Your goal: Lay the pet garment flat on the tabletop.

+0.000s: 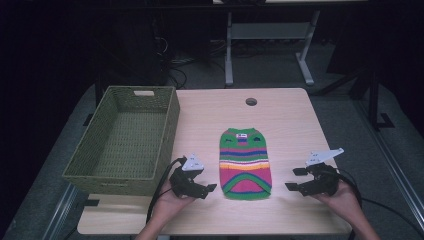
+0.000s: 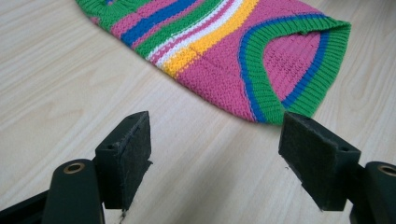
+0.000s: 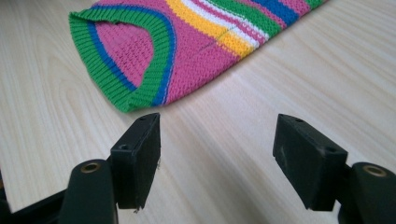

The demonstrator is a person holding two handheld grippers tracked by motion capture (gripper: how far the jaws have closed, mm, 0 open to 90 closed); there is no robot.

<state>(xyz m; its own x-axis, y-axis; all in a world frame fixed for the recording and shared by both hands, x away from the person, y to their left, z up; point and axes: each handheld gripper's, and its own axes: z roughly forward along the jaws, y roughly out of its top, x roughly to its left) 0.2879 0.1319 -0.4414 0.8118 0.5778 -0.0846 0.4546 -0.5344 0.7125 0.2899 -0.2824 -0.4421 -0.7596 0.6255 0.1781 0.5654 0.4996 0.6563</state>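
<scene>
Left claw (image 1: 212,188) sits at lower centre-left of the high view, cradled in a hand (image 1: 172,200), its jaws spread and gripping nothing; the right claw (image 1: 292,178) mirrors it at lower right in the other hand (image 1: 340,197), jaws likewise apart and empty. Between them, apart from both, a striped knitted sweater (image 1: 245,162) lies flat on the pale wood bench (image 1: 280,115), neck toward the top of the frame, with a small white label (image 1: 243,134) at the collar too small to read. A green woven basket (image 1: 125,137) stands at the left edge of the bench, a round cable hole (image 1: 251,101) near the far edge; beyond, the room is dark, with grey carpet (image 1: 270,70) and the pale legs of another table (image 1: 229,50). In the left gripper view the two black pads (image 2: 128,156) stand wide apart over bare wood grain, and the sweater's (image 2: 224,51) green and blue ribbed hem fills the upper right, clear of the pads. In the right gripper view the pads (image 3: 140,156) are equally wide over the bench, the hem of the sweater (image 3: 154,51) in the upper left, its knit stitches and pink, yellow, white, green and blue stripes plain up close, which the high view blurs.
</scene>
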